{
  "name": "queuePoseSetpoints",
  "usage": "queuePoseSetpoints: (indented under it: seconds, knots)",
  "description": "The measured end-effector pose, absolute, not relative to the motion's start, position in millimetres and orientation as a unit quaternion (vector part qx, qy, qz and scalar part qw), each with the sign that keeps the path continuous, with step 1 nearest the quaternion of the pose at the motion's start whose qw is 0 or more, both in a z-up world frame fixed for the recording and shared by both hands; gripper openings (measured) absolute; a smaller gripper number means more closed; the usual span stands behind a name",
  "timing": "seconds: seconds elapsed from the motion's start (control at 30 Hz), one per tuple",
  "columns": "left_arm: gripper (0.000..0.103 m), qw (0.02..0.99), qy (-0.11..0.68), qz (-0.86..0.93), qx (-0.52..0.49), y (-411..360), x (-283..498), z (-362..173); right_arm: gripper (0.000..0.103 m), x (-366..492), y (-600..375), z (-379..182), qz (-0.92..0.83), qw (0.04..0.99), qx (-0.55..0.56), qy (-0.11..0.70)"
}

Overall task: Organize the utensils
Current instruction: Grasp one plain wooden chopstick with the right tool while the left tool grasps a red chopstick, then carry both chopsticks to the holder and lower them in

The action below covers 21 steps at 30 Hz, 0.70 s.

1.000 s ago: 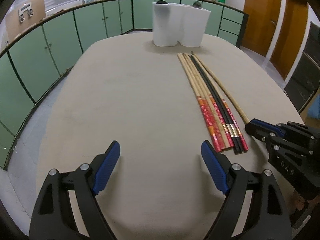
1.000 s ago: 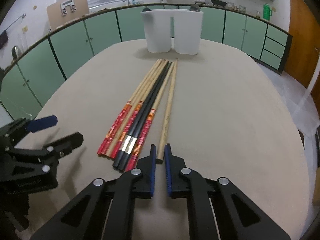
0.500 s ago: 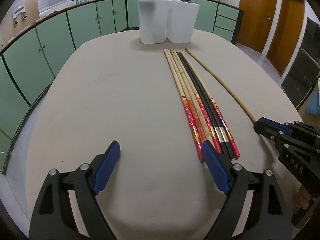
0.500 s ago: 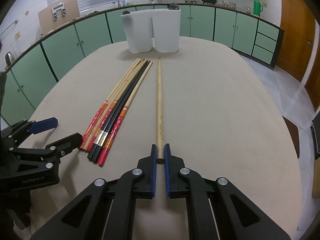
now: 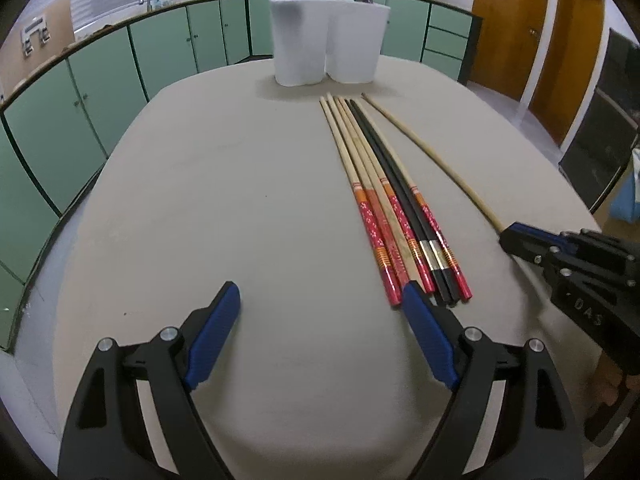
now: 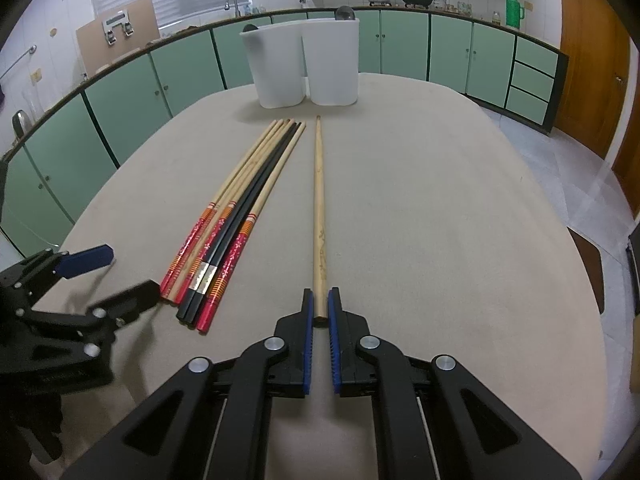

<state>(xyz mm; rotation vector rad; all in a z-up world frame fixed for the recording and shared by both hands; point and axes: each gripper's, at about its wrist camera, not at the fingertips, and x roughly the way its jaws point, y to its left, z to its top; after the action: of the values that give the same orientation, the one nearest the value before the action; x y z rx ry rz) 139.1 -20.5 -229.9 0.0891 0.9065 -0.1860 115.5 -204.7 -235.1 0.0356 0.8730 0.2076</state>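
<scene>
Holder (image 6: 304, 64) – dark utensil tips inside; right tool (image 6: 320, 308) pinching chopstick (image 6: 319, 200), left tool (image 5: 320, 300) spread.

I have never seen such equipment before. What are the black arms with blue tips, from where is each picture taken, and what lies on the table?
These are two hand-held grippers, each carried by a person; no robot arm is present. Each has a camera looking forward along its two fingers, so you get one picture per gripper.

In the left wrist view, the left gripper is open and holds nothing. In the right wrist view, the right gripper is shut on the end of a plain light wooden chopstick.

On the beige oval table lies a bundle of wooden, black and red-patterned chopsticks. At the far end stands a white plastic two-compartment holder, probably where the chopsticks go.
</scene>
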Motion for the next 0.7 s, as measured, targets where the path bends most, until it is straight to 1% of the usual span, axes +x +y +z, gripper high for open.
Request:
queuePoseSetpoints:
  seconds: [0.3,0.4,0.47,0.53,0.57,0.63,0.67,0.7]
  knots:
    - [0.082,0.893,0.445,-0.059,0.029,-1,140,-231,0.008,115,-206,-235,0.102,0.902,0.016,0.420]
    - [0.081,0.894,0.443,-0.063,0.037,-8,141,-232,0.013,115,-205,-235,0.106,0.902,0.018,0.419]
    - [0.077,0.894,0.441,-0.066,0.037,-12,142,-232,0.015,116,-205,-235,0.106,0.902,0.017,0.419]
    - [0.067,0.895,0.438,-0.071,0.037,-14,142,-231,0.015,118,-205,-236,0.107,0.902,0.020,0.419]
    - [0.064,0.896,0.436,-0.073,0.038,-15,142,-231,0.015,118,-205,-236,0.107,0.901,0.022,0.419]
    - [0.046,0.897,0.433,-0.076,0.040,-16,141,-230,0.013,119,-206,-236,0.107,0.901,0.024,0.420]
    - [0.041,0.897,0.432,-0.079,0.042,-18,141,-229,0.010,119,-206,-236,0.105,0.901,0.026,0.420]
    - [0.031,0.897,0.431,-0.084,0.045,-19,140,-229,0.008,119,-208,-236,0.105,0.901,0.029,0.420]
